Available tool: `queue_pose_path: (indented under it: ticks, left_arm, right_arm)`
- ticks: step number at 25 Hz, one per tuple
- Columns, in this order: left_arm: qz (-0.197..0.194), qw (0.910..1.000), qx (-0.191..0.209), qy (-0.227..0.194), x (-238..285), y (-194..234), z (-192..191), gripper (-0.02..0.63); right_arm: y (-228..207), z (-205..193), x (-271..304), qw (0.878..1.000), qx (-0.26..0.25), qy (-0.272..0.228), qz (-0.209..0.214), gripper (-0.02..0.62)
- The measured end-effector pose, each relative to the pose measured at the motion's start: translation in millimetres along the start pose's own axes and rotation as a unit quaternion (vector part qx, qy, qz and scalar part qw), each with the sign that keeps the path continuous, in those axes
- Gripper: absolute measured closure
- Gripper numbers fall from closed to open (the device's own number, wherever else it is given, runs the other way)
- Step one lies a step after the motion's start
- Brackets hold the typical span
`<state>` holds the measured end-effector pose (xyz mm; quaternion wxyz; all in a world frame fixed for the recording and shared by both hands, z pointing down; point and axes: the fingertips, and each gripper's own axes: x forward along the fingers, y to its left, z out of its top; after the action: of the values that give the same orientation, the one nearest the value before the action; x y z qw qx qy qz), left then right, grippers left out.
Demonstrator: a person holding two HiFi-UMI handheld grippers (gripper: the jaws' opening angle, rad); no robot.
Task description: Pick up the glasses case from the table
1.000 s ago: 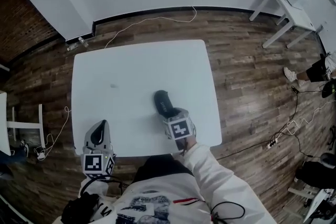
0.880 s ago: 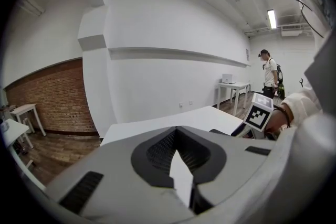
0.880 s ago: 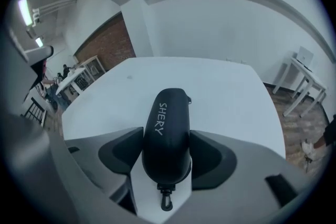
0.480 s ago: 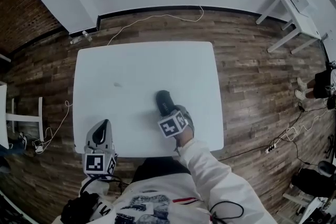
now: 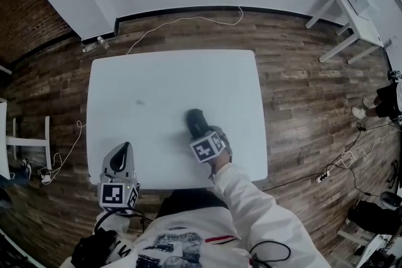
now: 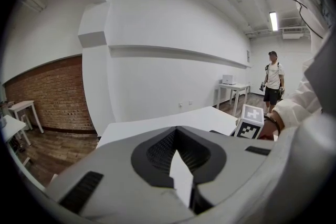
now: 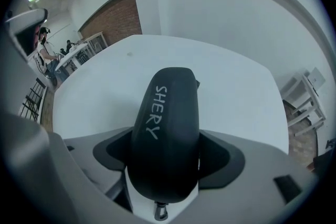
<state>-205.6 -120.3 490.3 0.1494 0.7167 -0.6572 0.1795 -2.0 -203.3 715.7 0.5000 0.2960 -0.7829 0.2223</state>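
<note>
A black glasses case [image 5: 195,120] with white lettering lies on the white table [image 5: 163,78], near the front edge. My right gripper [image 5: 201,133] points steeply down over the case's near end. Its jaws are opening and straddle the case [image 7: 167,128], which fills the gap between them; the pads do not visibly press on it. The right gripper [image 7: 167,157] hides the case's near end in the head view. My left gripper [image 5: 121,155] hovers at the table's front left edge, shut and holding nothing [image 6: 181,168].
Wooden floor surrounds the table. A white side table [image 5: 348,12] stands at the back right, a cable [image 5: 182,22] runs along the far wall, and a white frame [image 5: 28,147] stands at the left. A person [image 6: 272,81] stands across the room.
My right gripper has sunk down over the case and rolled, its marker cube turning. The jaws now straddle the case. The left gripper has kept still.
</note>
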Motion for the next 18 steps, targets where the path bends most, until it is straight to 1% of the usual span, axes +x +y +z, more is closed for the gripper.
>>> queue_pose_path:
  ticks: [3,7,10,12,14,16,18]
  left_arm:
    - [-0.001,1.0000,-0.005,-0.001,-1,1,-3,0.595]
    - [-0.002,1.0000,-0.001,-0.004,-1,-2,0,0.595]
    - [0.000,0.9998,0.004,-0.021,-1,3,-2,0.595]
    - [0.001,0.9997,0.005,-0.023,-1,5,-4,0.595]
    - [0.003,0.9996,0.004,-0.027,-2,10,-4,0.595]
    - [0.005,0.9998,-0.001,-0.019,-2,10,-4,0.595]
    - [0.006,0.9996,-0.004,-0.026,-1,10,-5,0.595]
  right_arm:
    - [2,-1,0,1.000,0.000,-0.010,-0.001,0.222]
    - [1,-2,-1,1.000,0.011,-0.012,-0.004,0.227]
    - [-1,-2,-3,0.999,0.019,-0.024,-0.011,0.230]
    - [-3,-1,-6,0.999,0.026,-0.036,-0.018,0.233]
    - [-4,6,-18,0.997,0.038,-0.058,-0.019,0.233]
    - [-4,16,-37,0.995,0.048,-0.091,-0.010,0.235]
    - [-5,26,-60,0.991,0.054,-0.125,-0.004,0.235]
